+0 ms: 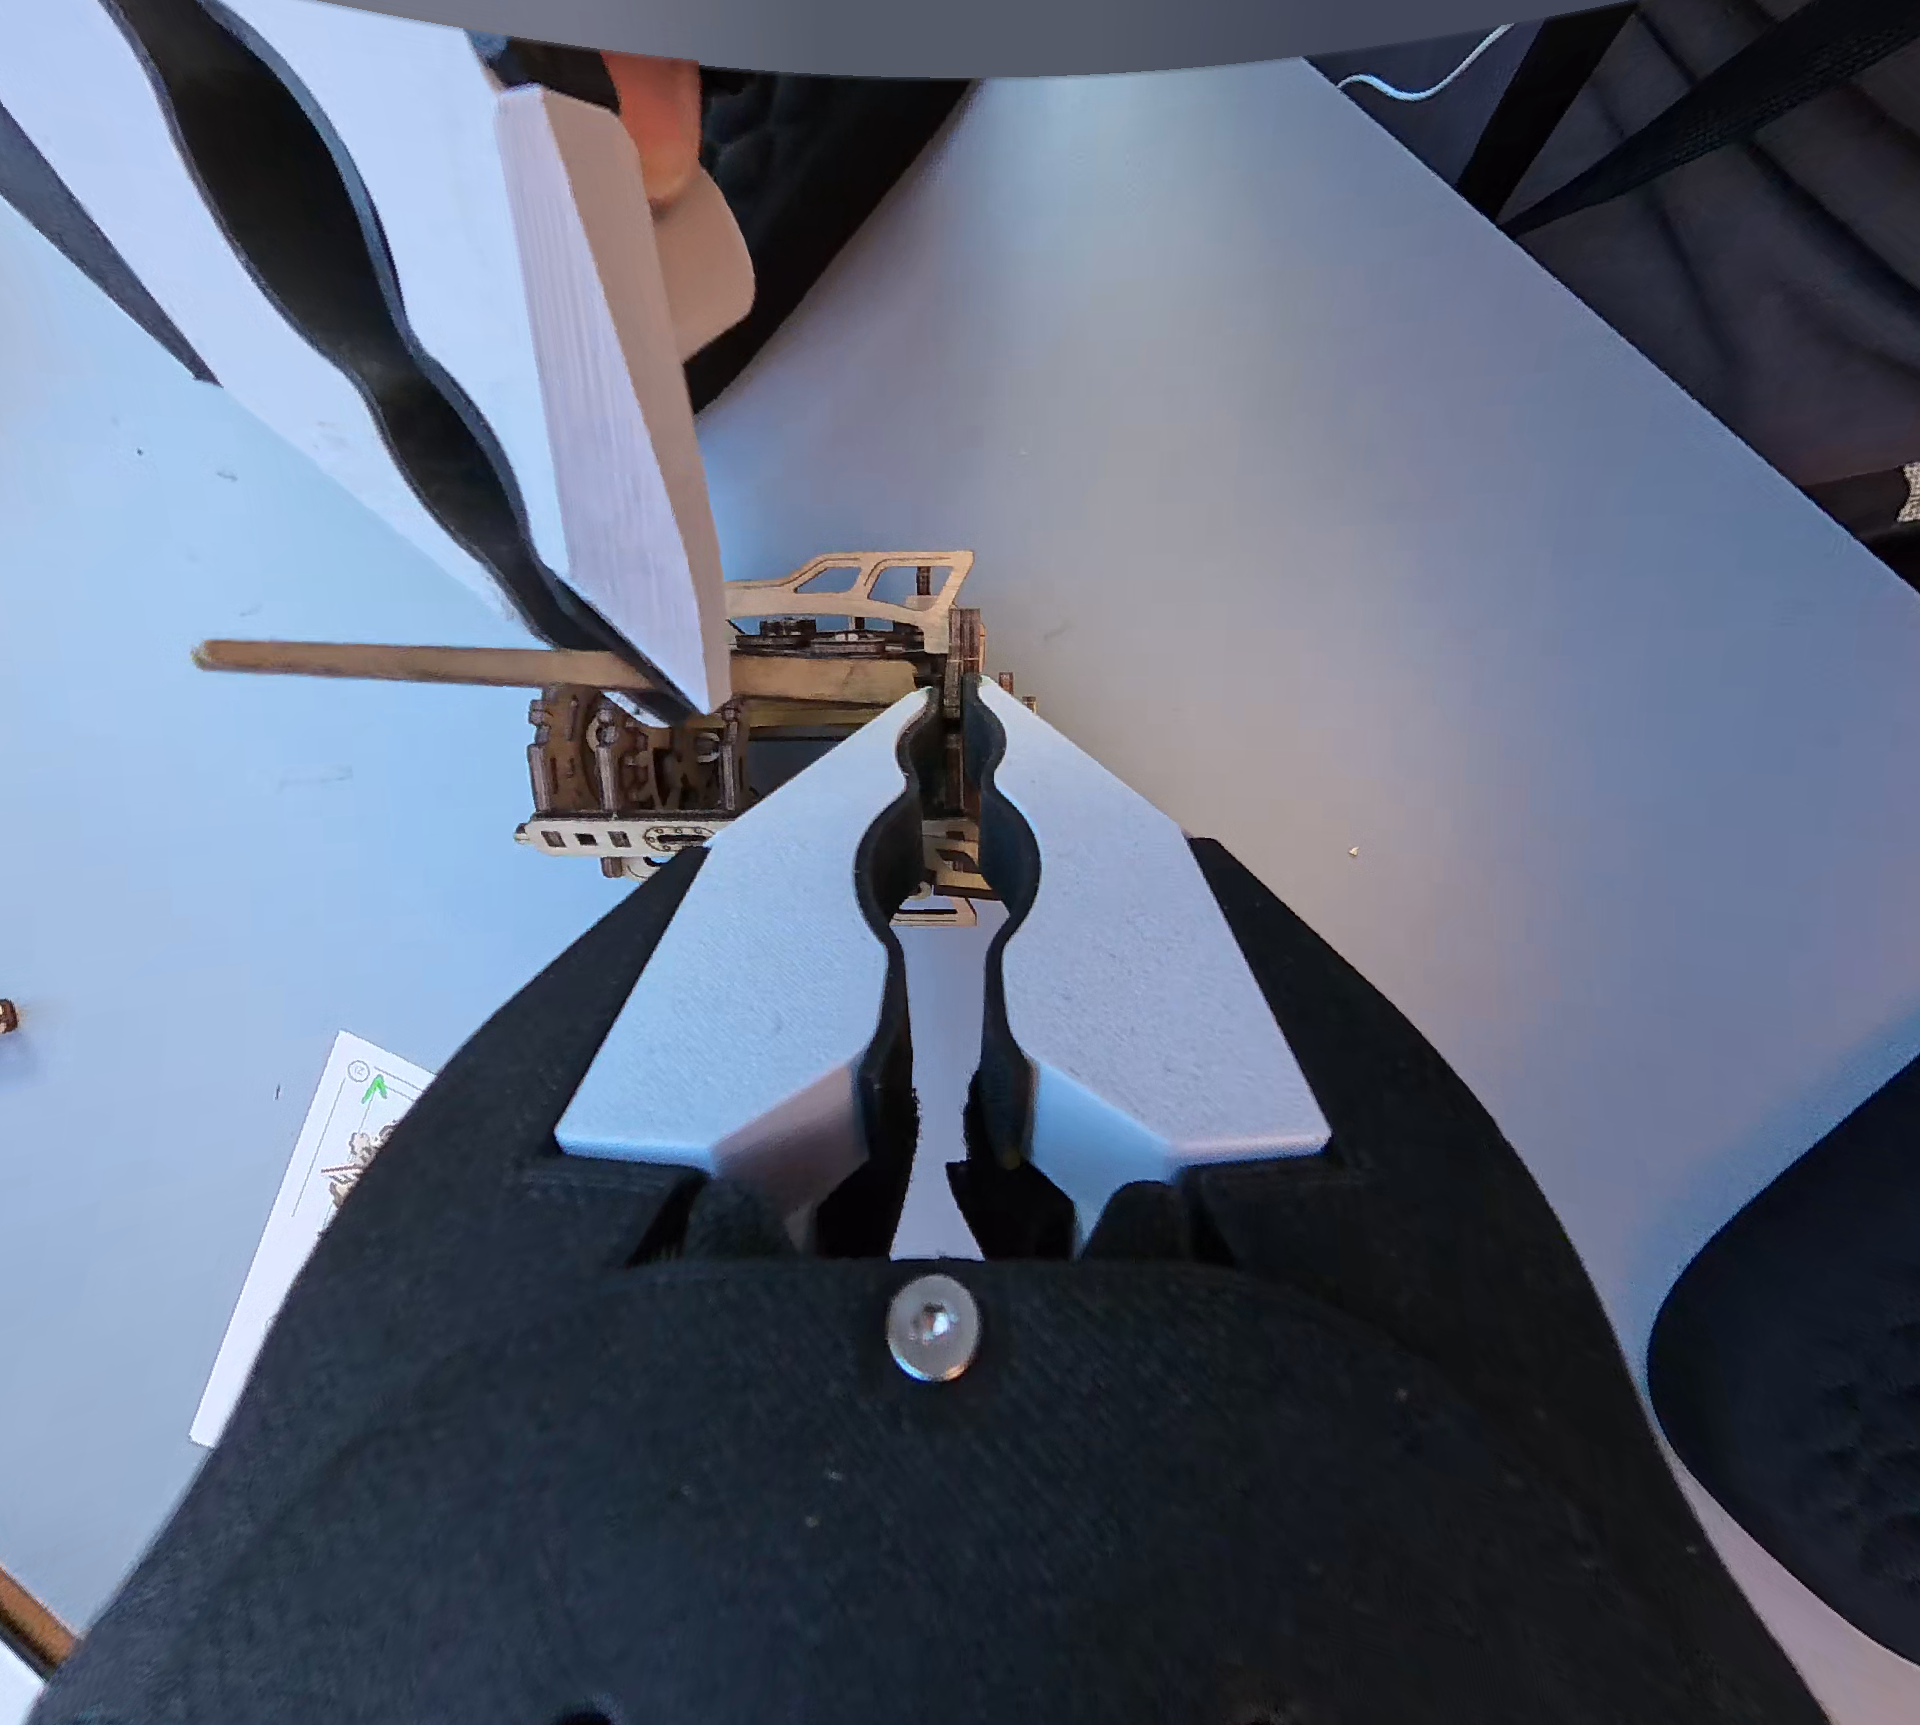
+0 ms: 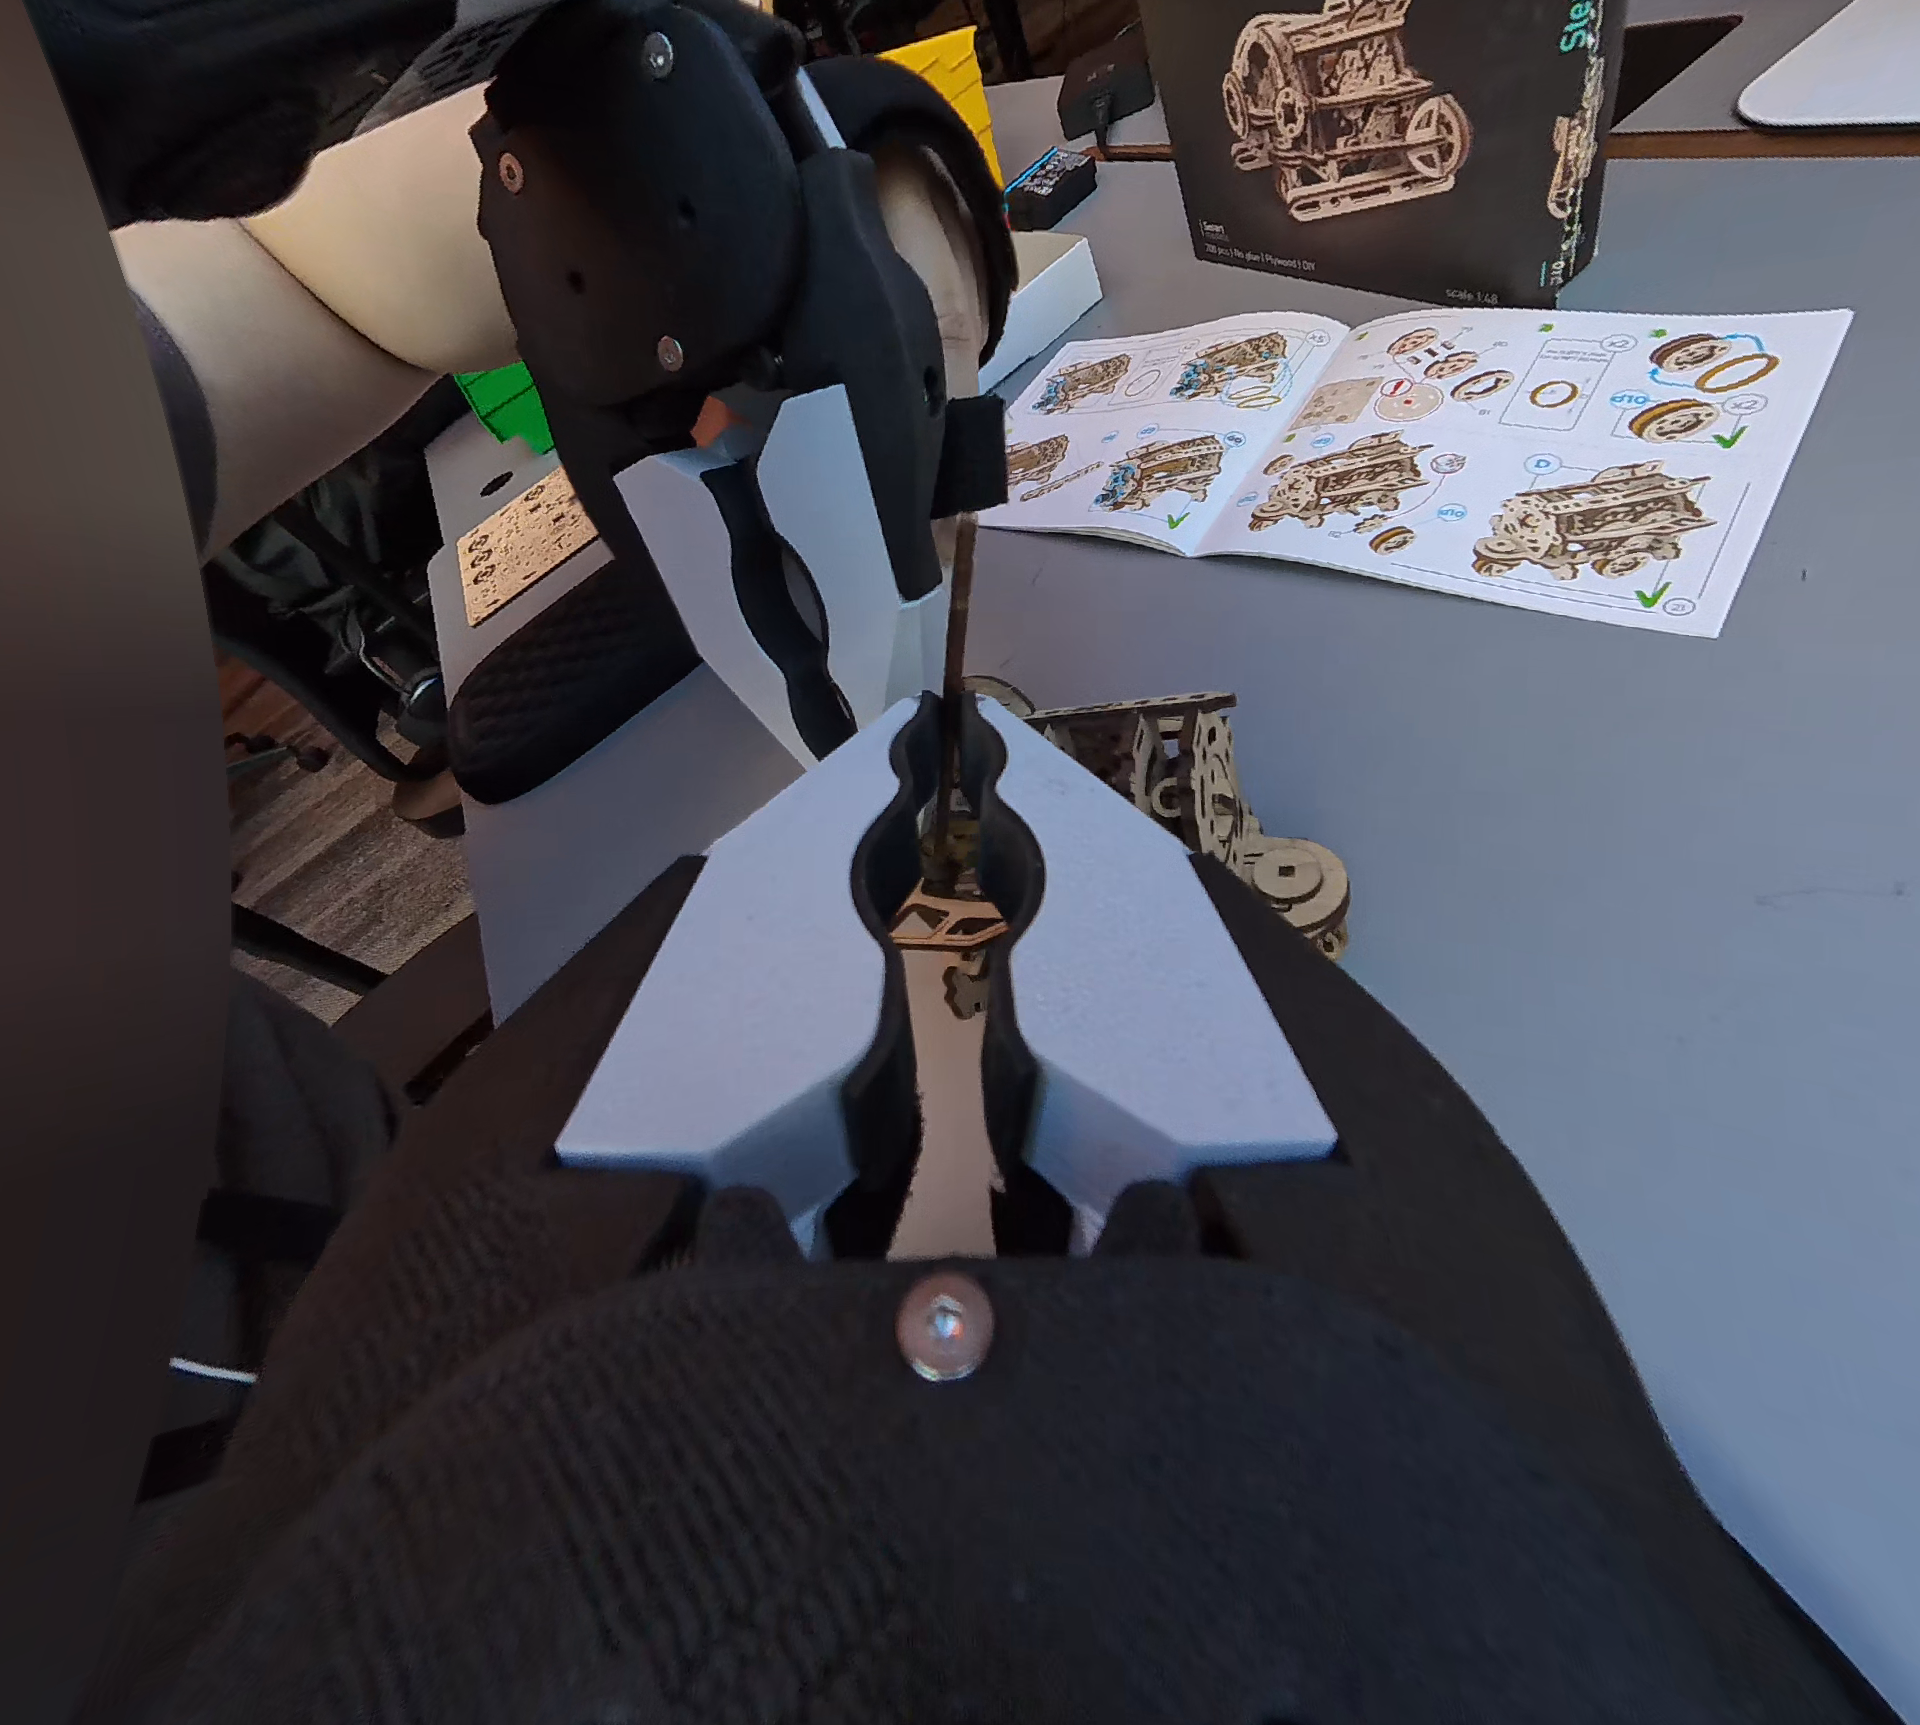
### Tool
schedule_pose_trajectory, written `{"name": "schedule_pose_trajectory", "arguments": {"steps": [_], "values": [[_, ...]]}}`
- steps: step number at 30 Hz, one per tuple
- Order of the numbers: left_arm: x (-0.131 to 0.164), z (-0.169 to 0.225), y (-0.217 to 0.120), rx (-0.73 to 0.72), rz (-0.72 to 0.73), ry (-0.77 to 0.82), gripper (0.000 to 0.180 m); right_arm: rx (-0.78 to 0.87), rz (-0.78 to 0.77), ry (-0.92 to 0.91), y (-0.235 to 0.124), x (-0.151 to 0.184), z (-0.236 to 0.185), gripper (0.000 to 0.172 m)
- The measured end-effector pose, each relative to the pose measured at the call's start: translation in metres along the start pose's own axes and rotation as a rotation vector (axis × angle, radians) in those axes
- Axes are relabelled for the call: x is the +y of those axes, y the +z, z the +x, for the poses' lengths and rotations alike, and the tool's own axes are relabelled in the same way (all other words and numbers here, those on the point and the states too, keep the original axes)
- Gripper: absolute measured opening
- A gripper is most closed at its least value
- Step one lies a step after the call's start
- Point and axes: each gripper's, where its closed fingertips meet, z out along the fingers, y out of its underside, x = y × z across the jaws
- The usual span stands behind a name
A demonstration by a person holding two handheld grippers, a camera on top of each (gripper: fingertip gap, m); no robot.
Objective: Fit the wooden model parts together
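The partly built wooden model (image 1: 623, 771) stands on the grey table (image 1: 1247, 428). My left gripper (image 1: 948, 701) is shut on an upright wooden panel at the model's right end, with both pads pressed on it. My right gripper (image 1: 686, 693) comes in from the upper left and is shut on a thin wooden stick (image 1: 364, 659) that lies across the top of the model. In the right wrist view the right gripper (image 2: 951, 719) pinches the stick (image 2: 961, 615), which points away from the camera. The model (image 2: 1174, 771) sits just right of it, and the left gripper's fingers (image 2: 769, 595) reach down on the left.
An open instruction booklet (image 2: 1403, 449) lies behind the model, with the kit box (image 2: 1382, 44) standing behind it. A loose wooden wheel (image 2: 1288, 875) lies by the model. A paper sheet (image 1: 301, 1208) lies near the left gripper. A chair (image 2: 561, 688) stands past the table edge. One gripper's finger ends stand about 6 centimetres off the other's.
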Motion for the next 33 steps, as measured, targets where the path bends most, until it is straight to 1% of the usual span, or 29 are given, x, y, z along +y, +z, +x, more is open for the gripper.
{"name": "schedule_pose_trajectory", "arguments": {"steps": [12, 17, 22, 25, 28, 33], "values": [[0.000, 0.000, 0.000, 0.000, 0.000, -0.002, 0.000, -0.027, -0.037, 0.061, 0.002, 0.000, 0.000, 0.000], [0.000, 0.000, 0.000, 0.001, -0.001, -0.001, 0.000, -0.031, -0.087, 0.052, 0.005, 0.003, 0.000, 0.000], [0.001, -0.001, -0.001, -0.005, -0.002, -0.004, 0.000, -0.007, -0.143, 0.000, 0.010, 0.008, 0.002, 0.000], [0.001, -0.001, -0.001, -0.005, 0.004, -0.005, 0.000, 0.006, -0.125, -0.035, 0.010, 0.008, 0.001, 0.000], [0.001, -0.001, -0.001, -0.004, 0.008, -0.006, 0.000, 0.002, -0.102, -0.026, 0.007, 0.005, 0.000, 0.000], [0.001, -0.001, -0.001, -0.002, 0.003, 0.000, 0.000, 0.019, -0.021, -0.040, -0.005, -0.013, 0.000, 0.000]]}}
